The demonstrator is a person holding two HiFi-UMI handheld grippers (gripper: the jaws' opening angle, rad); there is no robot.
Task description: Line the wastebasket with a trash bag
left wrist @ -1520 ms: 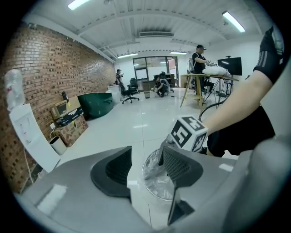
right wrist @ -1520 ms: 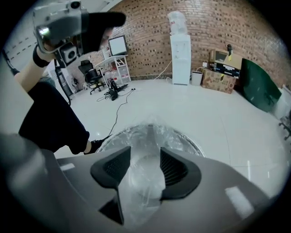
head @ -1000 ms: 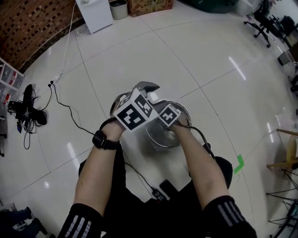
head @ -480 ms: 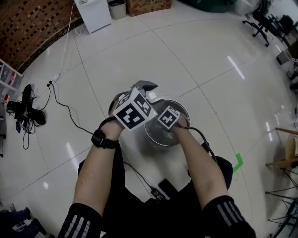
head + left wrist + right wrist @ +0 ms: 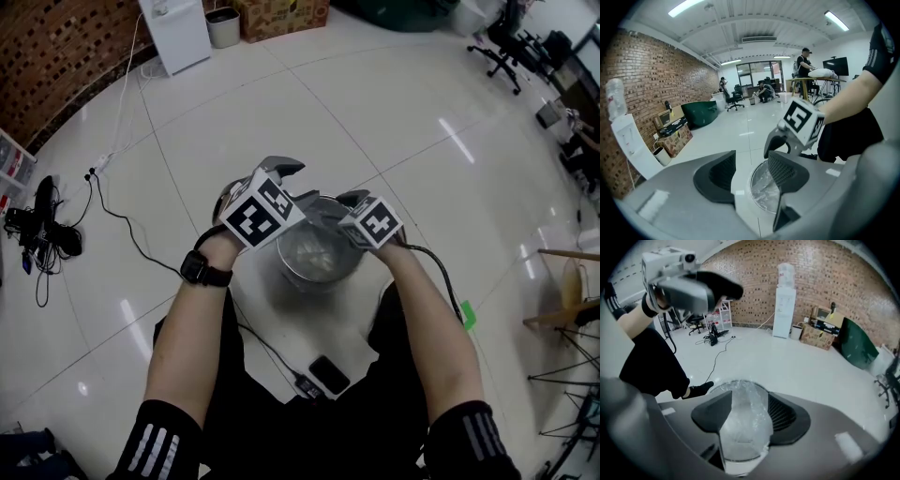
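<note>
A round metal wastebasket (image 5: 349, 270) stands on the floor in front of the person, with a crumpled clear trash bag (image 5: 314, 251) inside it. My left gripper (image 5: 283, 170) hovers over the basket's left rim; its jaws are open and empty, with the basket (image 5: 761, 190) showing beyond the fingertips. My right gripper (image 5: 349, 201) hangs above the right rim. In the right gripper view the bag's film (image 5: 743, 425) fills the gap between the spread jaws, and I see no pad pressing on it.
A white water dispenser (image 5: 178, 28), a small bin (image 5: 223, 26) and a cardboard box (image 5: 281, 14) stand by the brick wall. Cables (image 5: 117, 211) trail across the floor at the left. A black device (image 5: 328, 373) lies by the person's legs; a wooden stool (image 5: 567, 300) stands at the right.
My right gripper has come up out of the wastebasket and shifted right, over the rim. The left gripper has stayed over the left rim.
</note>
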